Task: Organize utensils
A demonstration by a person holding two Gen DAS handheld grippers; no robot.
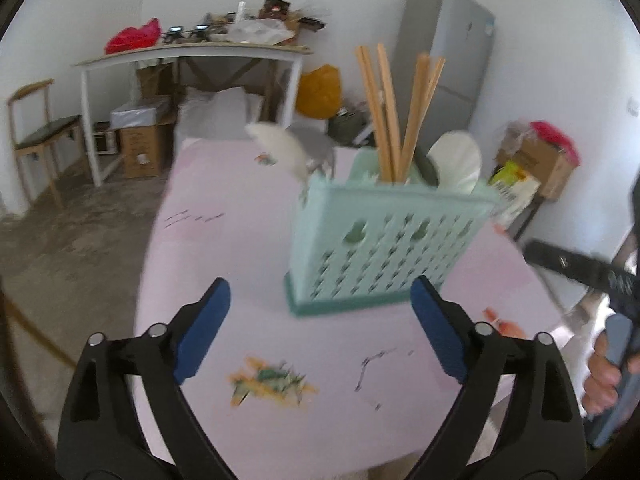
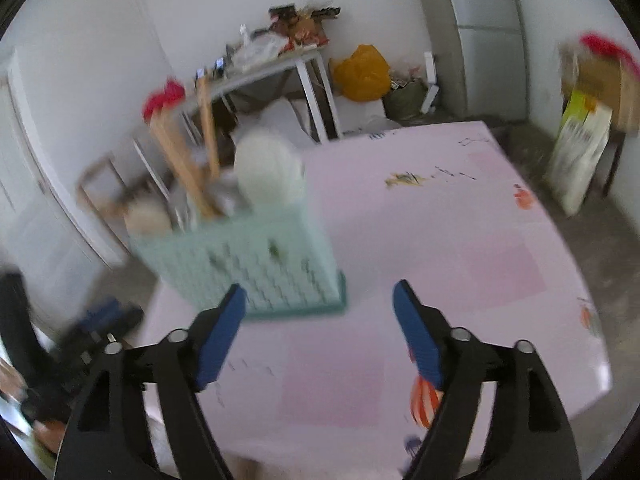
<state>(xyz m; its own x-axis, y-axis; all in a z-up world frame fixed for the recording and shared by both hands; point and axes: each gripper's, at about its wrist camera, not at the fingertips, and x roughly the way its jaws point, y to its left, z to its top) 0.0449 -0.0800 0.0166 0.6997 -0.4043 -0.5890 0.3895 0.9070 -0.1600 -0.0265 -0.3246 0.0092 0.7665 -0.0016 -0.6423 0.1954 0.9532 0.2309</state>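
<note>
On the pink table (image 1: 224, 264) stands the mint caddy (image 1: 384, 248), upright, near the middle of the surface. It holds wooden chopsticks (image 1: 386, 116) and a white spoon (image 1: 458, 164), and a second white spoon (image 1: 280, 150) leans out over its far left corner. No loose utensil is visible on the tabletop in either view.

The left gripper (image 1: 320, 328) hovers just short of the caddy, jaws spread wide and empty. The right gripper (image 2: 320, 332) hovers to the caddy's right, jaws likewise spread and empty; its left pad (image 2: 222, 340) overlaps the caddy's base in the right view, and contact cannot be confirmed because of blur.

Risks, as judged from this arrangement:

- Tipping. The caddy is tall on a narrow base and loaded high. A sideways knock from either pad is likely to topple it and scatter the contents.
- Snagging. The chopsticks stand well above the rim. A gripper passing over the caddy may catch and lever them out.
- Falling spoon. The leaning spoon looks poorly seated and may drop if the caddy is jolted.
- Collision. Both grippers are near the same object; simultaneous approach may bring them together.
</note>
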